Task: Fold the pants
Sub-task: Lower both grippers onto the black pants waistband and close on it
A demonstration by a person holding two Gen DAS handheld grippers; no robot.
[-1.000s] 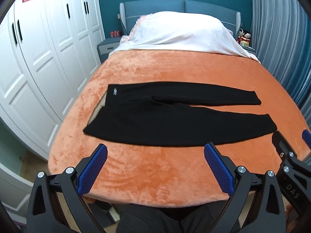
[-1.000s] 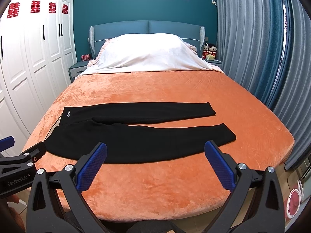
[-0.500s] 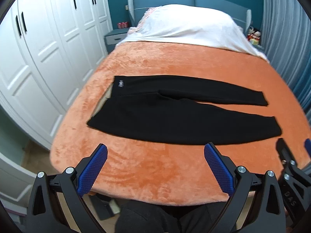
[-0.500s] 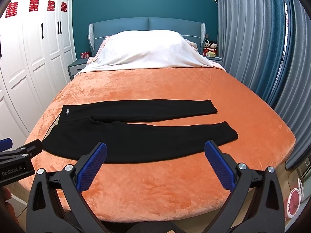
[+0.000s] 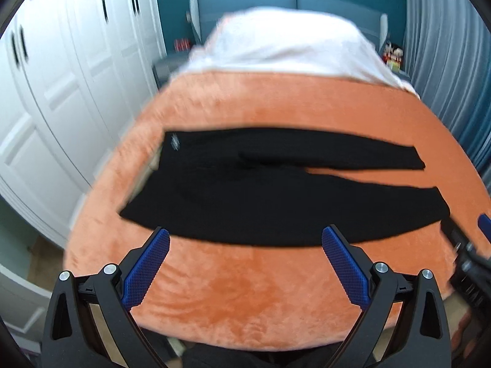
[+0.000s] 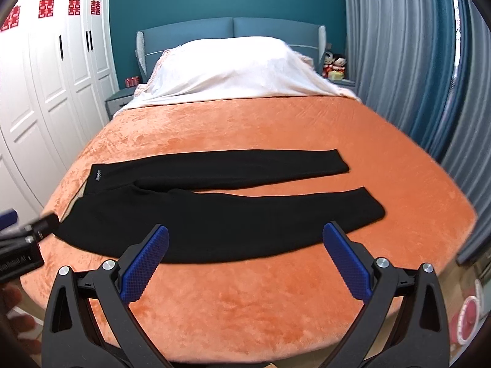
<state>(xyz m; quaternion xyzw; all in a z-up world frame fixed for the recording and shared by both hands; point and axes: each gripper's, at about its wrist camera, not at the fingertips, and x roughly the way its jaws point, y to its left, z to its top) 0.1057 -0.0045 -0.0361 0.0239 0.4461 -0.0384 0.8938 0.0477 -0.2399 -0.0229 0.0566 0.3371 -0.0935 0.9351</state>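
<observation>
Teal wall (image 6: 196, 3), white wardrobes (image 6: 46, 92) left, grey-blue curtains (image 6: 399, 61) right, orange-covered bed (image 6: 245, 128).

Both tools matched: the left gripper (image 5: 245, 257) and the right gripper (image 6: 245, 256) each had black plastic arms with triangular cut-outs, silver round-headed screws at the joints, and blue cross-hatched pads (image 6: 144, 263) lining the fingers. White lettering ran along the left one's black side, too blurred to read.

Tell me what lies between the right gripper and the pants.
Nothing but bare orange blanket, as the right wrist view shows. The open right gripper hangs just short of the near edge of the black pants.
</observation>
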